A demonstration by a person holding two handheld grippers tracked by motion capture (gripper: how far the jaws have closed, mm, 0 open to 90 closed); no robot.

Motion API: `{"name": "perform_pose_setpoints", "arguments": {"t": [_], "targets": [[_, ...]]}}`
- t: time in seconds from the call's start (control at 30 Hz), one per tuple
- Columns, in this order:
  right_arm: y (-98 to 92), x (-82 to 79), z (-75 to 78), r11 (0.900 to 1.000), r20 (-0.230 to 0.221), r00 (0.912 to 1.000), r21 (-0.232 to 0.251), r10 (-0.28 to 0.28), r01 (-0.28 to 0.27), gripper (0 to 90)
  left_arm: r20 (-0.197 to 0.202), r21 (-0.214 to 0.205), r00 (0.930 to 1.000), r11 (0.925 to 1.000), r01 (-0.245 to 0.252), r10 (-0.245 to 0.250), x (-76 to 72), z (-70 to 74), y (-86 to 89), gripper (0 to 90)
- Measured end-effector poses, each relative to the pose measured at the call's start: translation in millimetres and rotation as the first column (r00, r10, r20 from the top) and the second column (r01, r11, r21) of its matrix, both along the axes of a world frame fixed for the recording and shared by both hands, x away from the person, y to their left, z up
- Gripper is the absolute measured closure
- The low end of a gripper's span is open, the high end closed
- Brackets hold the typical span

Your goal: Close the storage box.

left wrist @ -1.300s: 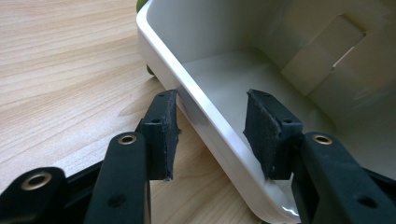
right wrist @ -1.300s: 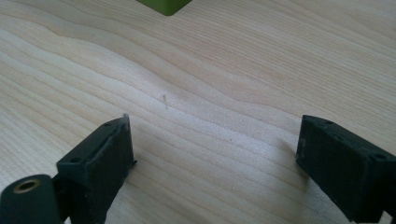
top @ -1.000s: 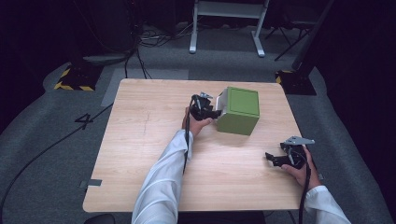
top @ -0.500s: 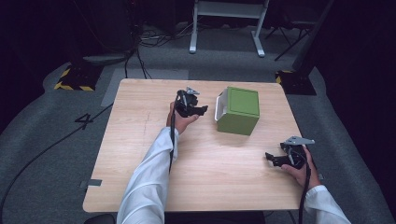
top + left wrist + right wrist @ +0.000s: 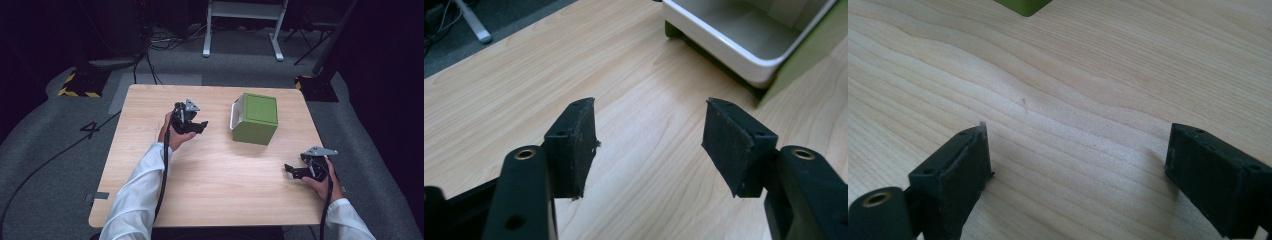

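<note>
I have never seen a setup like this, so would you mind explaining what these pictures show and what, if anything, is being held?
A person sits at a wooden table, holding a handheld two-jaw gripper in each hand; there is no robot arm. The high view looks down from above: the left gripper is raised near the table's middle, the right gripper near the right edge. The other two pictures come from cameras riding on each gripper, looking along its black jaws. On the table lies a green box tipped on its side, with a white inner liner facing the left gripper. Both grippers are open and hold nothing.

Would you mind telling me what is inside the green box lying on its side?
The green box holds a white liner that looks empty as seen from the left gripper view; its deeper interior is cut off.
</note>
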State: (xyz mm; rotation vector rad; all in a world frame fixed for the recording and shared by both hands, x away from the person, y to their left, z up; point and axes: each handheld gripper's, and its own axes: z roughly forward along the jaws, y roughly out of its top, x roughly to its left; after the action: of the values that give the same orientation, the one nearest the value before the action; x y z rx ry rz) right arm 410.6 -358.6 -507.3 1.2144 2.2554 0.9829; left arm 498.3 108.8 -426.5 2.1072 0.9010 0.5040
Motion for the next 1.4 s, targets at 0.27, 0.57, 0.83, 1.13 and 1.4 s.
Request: {"name": "perform_pose_setpoints", "arguments": {"t": [0.27,0.57,0.83,1.13,1.4], "targets": [[-0.3,-0.4,0.0,1.0000,0.000,1.0000,-0.001,0.000,0.000,11.0,0.025,0.074,0.9989,0.9963,-0.043,0.041,-26.4,-0.3,18.5,26.7],[-2.2,-2.2,0.0,1.0000,0.000,1.0000,-0.001,0.001,-0.001,11.0,-0.001,0.129,0.9999,0.9916,-0.012,0.012,-55.5,-2.8,38.5,19.1],[-2.6,-2.5,0.0,1.0000,0.000,1.0000,-0.001,0.001,-0.001,11.0,0.000,0.161,1.0000,0.9869,-0.003,0.003,-86.0,-13.2,52.0,19.2],[-2.6,-2.5,0.0,1.0000,0.000,1.0000,0.000,0.002,-0.002,11.0,-0.034,0.182,0.9989,0.9830,-0.025,0.032,-114.2,-30.4,75.3,19.2],[-2.6,-2.6,-0.1,1.0000,0.000,1.0000,-0.001,0.003,-0.003,11.0,-0.045,0.206,0.9957,0.9760,-0.070,0.081,-136.7,-47.2,101.6,18.9]]}}
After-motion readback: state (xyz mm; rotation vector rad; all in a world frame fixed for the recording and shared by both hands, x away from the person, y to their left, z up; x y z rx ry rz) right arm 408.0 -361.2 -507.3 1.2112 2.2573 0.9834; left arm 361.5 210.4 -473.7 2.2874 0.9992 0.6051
